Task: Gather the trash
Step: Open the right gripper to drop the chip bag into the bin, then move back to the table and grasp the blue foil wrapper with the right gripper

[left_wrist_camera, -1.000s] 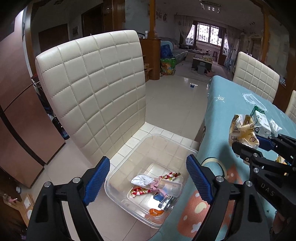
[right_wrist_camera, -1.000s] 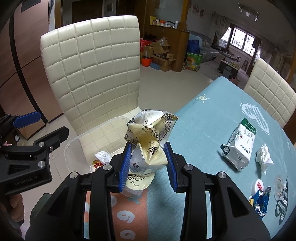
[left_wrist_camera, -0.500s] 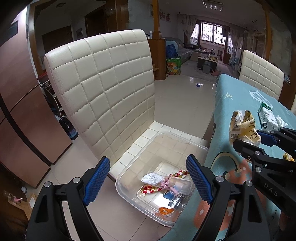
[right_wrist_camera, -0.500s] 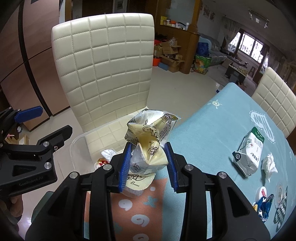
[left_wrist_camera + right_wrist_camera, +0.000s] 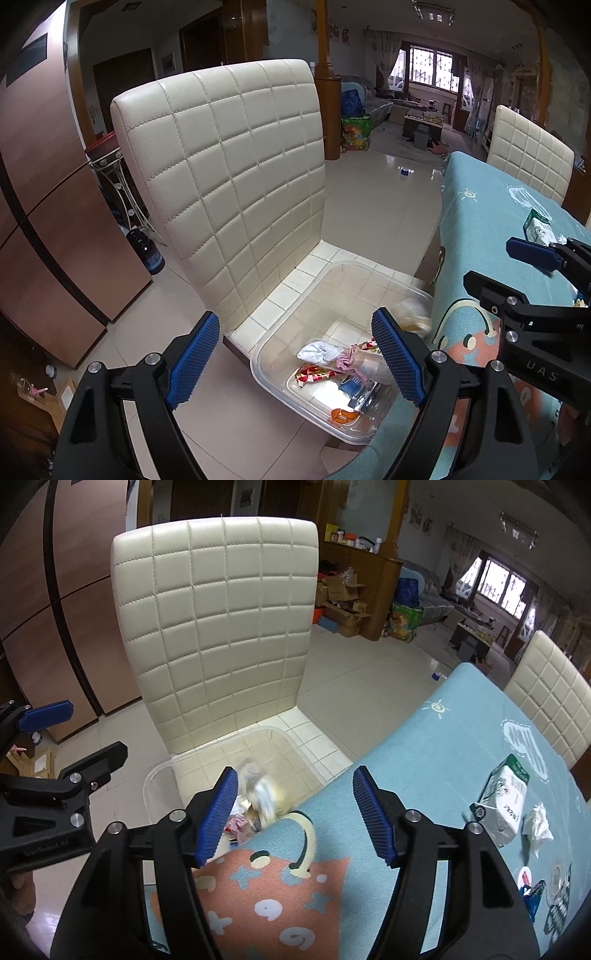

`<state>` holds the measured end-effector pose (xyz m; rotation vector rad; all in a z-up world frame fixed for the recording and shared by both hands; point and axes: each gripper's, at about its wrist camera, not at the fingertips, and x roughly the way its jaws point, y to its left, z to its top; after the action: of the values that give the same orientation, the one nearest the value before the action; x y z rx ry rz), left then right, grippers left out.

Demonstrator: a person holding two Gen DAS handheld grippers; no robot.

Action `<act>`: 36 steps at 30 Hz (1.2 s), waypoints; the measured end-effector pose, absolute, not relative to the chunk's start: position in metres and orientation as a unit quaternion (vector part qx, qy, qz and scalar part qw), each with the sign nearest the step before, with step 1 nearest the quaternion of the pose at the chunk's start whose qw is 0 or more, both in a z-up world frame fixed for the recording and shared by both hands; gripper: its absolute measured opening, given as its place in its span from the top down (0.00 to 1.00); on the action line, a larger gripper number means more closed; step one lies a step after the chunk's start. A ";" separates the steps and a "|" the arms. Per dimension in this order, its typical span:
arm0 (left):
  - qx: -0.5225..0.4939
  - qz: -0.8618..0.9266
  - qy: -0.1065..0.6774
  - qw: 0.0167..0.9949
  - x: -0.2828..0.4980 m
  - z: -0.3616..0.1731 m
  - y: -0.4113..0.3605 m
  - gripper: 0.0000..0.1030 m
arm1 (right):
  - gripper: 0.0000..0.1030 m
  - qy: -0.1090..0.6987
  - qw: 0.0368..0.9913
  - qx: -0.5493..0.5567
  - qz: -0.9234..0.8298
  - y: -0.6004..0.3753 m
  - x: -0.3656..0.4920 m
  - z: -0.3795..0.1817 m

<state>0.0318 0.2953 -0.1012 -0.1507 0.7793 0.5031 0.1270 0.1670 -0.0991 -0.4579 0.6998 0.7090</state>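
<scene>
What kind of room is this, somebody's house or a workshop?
Most likely a lived-in home, in its dining area. A table with a blue cartoon tablecloth has padded cream dining chairs drawn up to it, and beyond them a sitting area with a sofa lies under a curtained window.

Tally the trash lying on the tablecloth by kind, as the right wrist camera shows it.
Green-and-white pack: 1
Crumpled tissue: 1
Blue wrapper: 1
Small round pieces, lids by the look: 2
Total: 5
</scene>
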 end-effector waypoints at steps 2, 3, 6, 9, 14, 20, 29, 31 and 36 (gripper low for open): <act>-0.076 0.240 0.376 0.892 0.032 -0.101 0.296 0.20 | 0.30 0.328 0.858 -0.217 0.330 0.162 0.128 -0.098; -0.075 0.238 0.376 0.892 0.032 -0.100 0.295 0.20 | 0.30 0.328 0.859 -0.216 0.328 0.160 0.128 -0.096; -0.069 0.233 0.375 0.895 0.034 -0.098 0.289 0.20 | 0.27 0.336 0.861 -0.208 0.320 0.154 0.132 -0.096; -0.065 0.223 0.375 0.897 0.036 -0.097 0.281 0.20 | 0.21 0.335 0.867 -0.203 0.308 0.140 0.132 -0.095; -0.054 0.199 0.380 0.901 0.043 -0.096 0.258 0.20 | 0.20 0.339 0.878 -0.198 0.276 0.099 0.135 -0.096; -0.036 0.157 0.384 0.909 0.054 -0.093 0.218 0.20 | 0.19 0.353 0.893 -0.162 0.228 0.030 0.147 -0.092; -0.015 0.091 0.385 0.918 0.079 -0.088 0.147 0.20 | 0.42 0.399 0.901 -0.080 0.153 -0.080 0.176 -0.100; -0.014 0.075 0.388 0.919 0.086 -0.088 0.132 0.20 | 0.50 0.424 0.892 -0.053 0.146 -0.100 0.187 -0.109; -0.001 0.042 0.395 0.918 0.101 -0.090 0.093 0.20 | 0.55 0.467 0.871 -0.017 0.155 -0.121 0.205 -0.132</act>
<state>0.1015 0.0932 -0.0896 -0.0022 0.8115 0.0868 0.2054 -0.1210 -0.1321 -0.0356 0.9757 0.3243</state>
